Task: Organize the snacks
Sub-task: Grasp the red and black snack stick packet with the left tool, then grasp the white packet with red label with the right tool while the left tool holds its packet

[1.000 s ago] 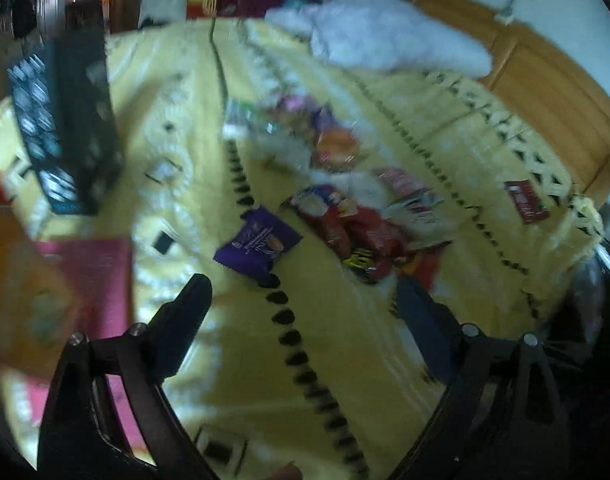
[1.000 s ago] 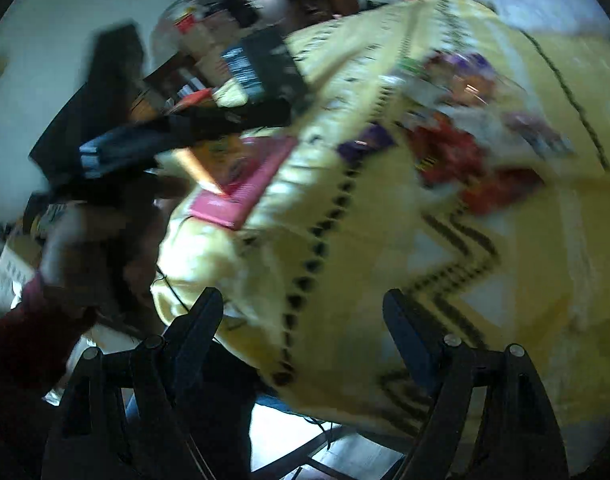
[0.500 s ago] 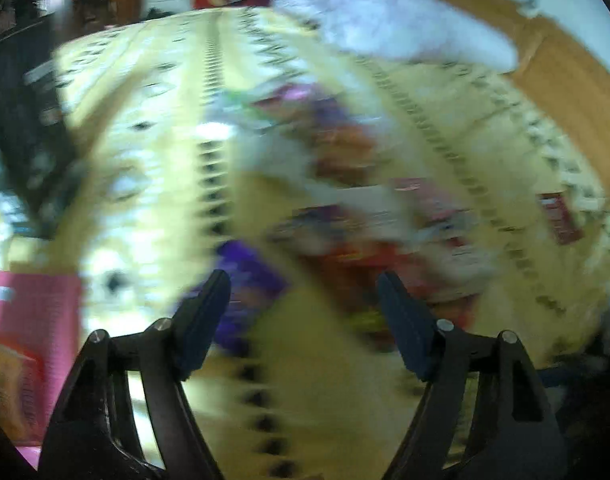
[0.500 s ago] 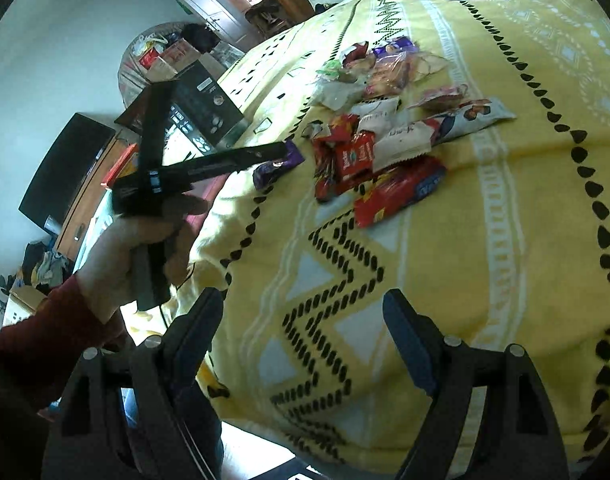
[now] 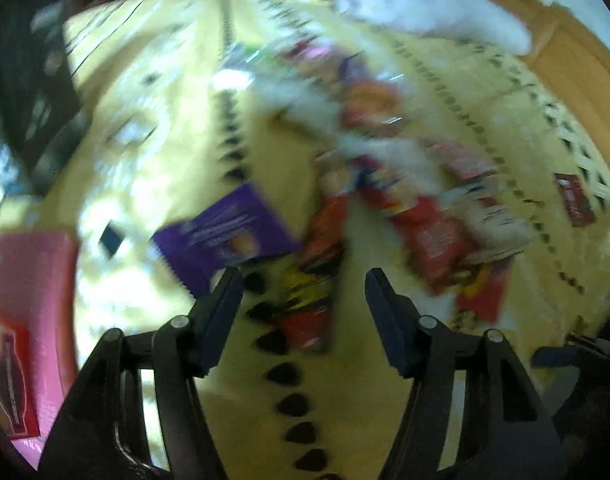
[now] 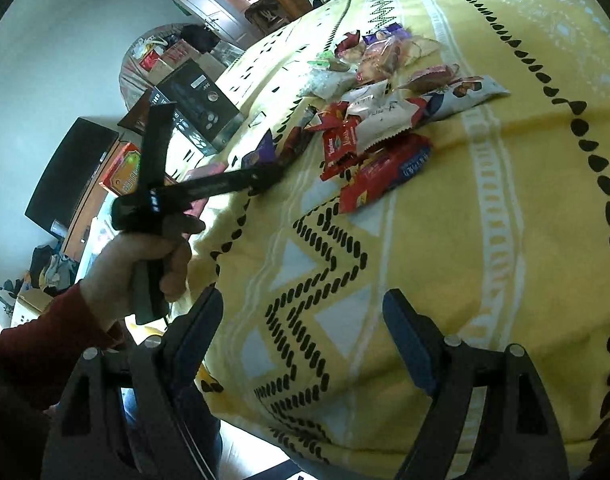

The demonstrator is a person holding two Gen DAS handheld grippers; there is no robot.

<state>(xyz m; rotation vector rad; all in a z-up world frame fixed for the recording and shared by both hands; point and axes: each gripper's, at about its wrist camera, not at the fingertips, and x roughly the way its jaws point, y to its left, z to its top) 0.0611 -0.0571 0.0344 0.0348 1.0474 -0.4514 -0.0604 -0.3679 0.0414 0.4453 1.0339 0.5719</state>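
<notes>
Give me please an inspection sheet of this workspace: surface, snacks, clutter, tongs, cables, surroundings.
Surface: bed with yellow patterned blanket.
Job's things: snack pile mid-bed; purple packet apart, beside it.
Clutter: pink box, black box at the bed edge.
Tongs: left tongs open, jaws have just been closing, a red packet lies in the gap; right tongs open, empty.
Cables: nothing seen.
Surroundings: pillow, dark screen, cluttered shelves.

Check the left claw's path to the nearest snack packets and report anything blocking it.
Nothing visible blocks it. The left claw hangs open just above the yellow bedspread, its jaws having just been closing, with nothing gripped. A dark red packet lies in line with the gap and the purple packet sits beyond its left finger.
</notes>
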